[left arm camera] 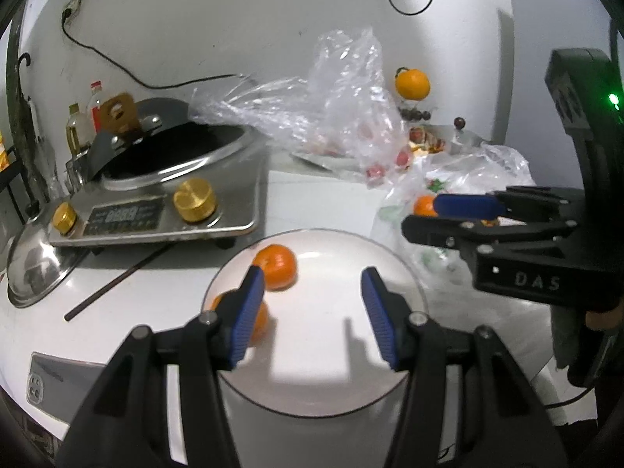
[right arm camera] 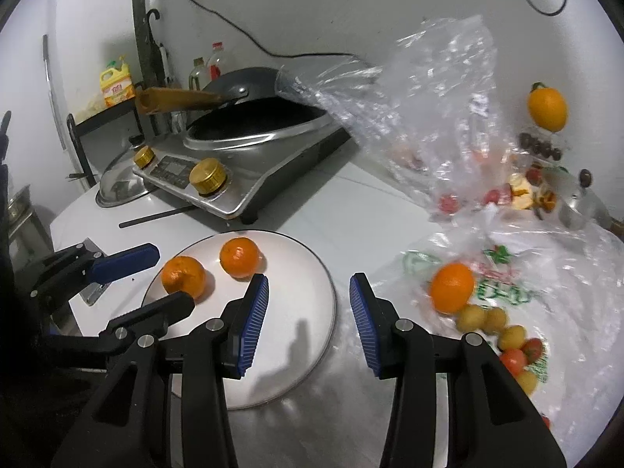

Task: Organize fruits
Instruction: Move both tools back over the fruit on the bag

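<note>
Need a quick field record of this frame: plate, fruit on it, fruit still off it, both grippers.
plate: white plate on the white counter, in front of the cooktop
on plate: two oranges, side by side, apart
off plate: one orange on the plastic bag to the right, with small yellow and red fruits
left gripper: jaws open, nothing between them, over the plate
right gripper: jaws open, nothing between them, over the plate's right edge
</note>
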Motion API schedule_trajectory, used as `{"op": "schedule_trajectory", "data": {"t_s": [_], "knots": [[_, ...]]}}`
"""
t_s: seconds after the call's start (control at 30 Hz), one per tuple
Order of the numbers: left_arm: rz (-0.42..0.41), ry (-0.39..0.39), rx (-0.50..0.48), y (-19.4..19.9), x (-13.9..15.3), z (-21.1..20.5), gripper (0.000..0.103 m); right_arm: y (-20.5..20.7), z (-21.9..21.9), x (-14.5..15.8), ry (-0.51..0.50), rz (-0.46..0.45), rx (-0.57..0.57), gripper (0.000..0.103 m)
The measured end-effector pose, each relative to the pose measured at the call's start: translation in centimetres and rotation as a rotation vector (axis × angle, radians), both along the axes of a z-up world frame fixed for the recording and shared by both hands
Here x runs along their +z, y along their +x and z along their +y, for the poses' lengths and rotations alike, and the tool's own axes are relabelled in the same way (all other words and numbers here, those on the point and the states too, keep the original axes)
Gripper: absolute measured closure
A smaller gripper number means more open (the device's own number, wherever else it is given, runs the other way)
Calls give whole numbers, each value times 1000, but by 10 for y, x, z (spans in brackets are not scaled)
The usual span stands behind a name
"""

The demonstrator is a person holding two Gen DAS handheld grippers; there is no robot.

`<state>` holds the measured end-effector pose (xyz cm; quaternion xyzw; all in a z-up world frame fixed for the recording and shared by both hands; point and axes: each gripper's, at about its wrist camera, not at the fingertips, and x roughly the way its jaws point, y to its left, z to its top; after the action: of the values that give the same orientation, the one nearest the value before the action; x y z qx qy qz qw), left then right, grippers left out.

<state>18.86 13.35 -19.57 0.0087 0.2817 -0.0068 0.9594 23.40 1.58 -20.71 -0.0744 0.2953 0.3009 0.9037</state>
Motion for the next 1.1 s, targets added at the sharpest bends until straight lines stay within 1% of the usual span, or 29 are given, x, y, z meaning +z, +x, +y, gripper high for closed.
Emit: {"op": "schedule_trajectory", "data": {"t_s": [0.03,0.07,0.1,0.13,0.17,0.3,0.5,0.63,0.83,1.1], "knots": [[-14,-4,-7,-2,3,-4,49,-2,-5,2,3,-7,-5,56],[-27,-10,-14,-3,6,-8,46,-5,-10,3,7,-15,-11,55],[-39,-17,-19,-5,9,-10,34,-7,-17,5,12,-23,-17,54],[-56,-29,-21,-7,12,-14,29,-10,-23,6,16,-30,-22,53],[-71,-40,-22,-10,15,-17,27,-11,-27,7,18,-33,-24,53],[-93,-37,-30,-13,23,-35,27,-18,-49,11,22,-55,-42,52],[-95,-25,-55,-16,28,-65,27,-26,-85,11,32,-69,-84,52],[-79,2,-71,-13,28,-85,27,-30,-108,9,39,-70,-111,52],[-73,12,-96,-11,27,-112,27,-37,-136,4,40,-70,-139,52],[-59,44,-121,-9,25,-145,27,-46,-169,-3,31,-87,-183,52]]}}
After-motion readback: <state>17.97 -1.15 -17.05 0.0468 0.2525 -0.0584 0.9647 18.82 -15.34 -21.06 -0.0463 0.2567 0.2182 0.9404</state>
